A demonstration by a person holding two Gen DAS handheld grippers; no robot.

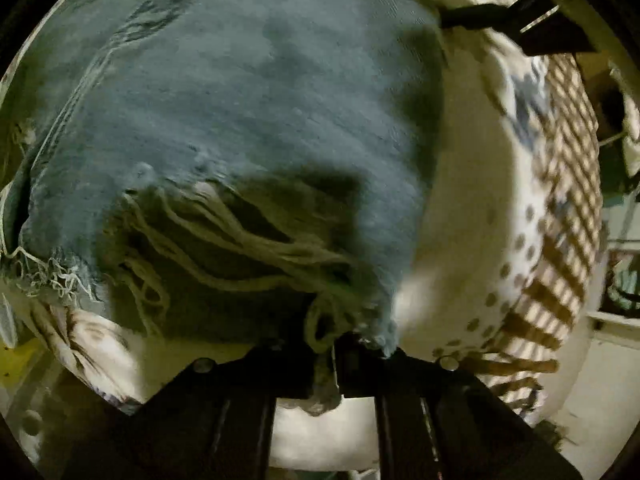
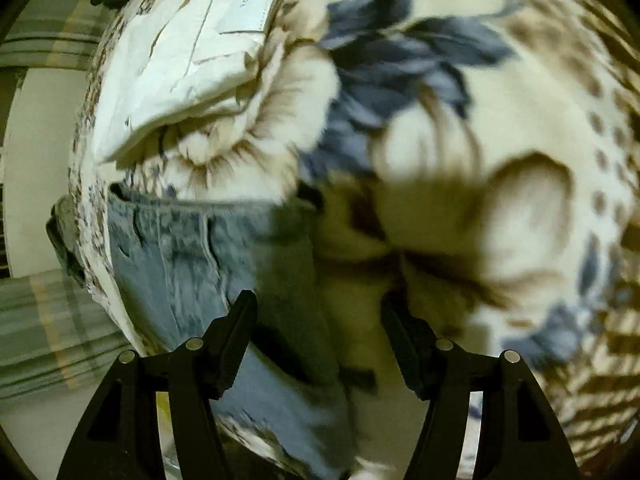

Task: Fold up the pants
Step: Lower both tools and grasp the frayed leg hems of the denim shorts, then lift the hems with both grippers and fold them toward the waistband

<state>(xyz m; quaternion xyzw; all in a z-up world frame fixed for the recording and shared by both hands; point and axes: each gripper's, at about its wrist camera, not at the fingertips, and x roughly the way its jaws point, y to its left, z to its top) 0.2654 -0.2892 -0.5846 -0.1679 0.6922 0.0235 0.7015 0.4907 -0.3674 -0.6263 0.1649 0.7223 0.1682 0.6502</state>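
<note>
Light blue jeans (image 1: 240, 120) with a frayed, torn hem lie on a floral blanket. In the left wrist view my left gripper (image 1: 334, 364) is shut on the frayed hem edge of the jeans, white threads hanging around the jaws. In the right wrist view the jeans (image 2: 180, 256) lie at the left with the waistband and belt loops showing. My right gripper (image 2: 320, 340) is open and empty, its left finger over the denim and its right finger over the blanket. The right gripper's finger also shows in the left wrist view (image 1: 500, 16) at the far edge of the jeans.
The cream blanket (image 2: 500, 120) with blue and brown flowers covers the bed. A folded white garment (image 2: 192, 52) lies beyond the jeans. A green striped cloth (image 2: 48, 320) hangs at the left. The bed edge (image 1: 560, 320) drops off at the right.
</note>
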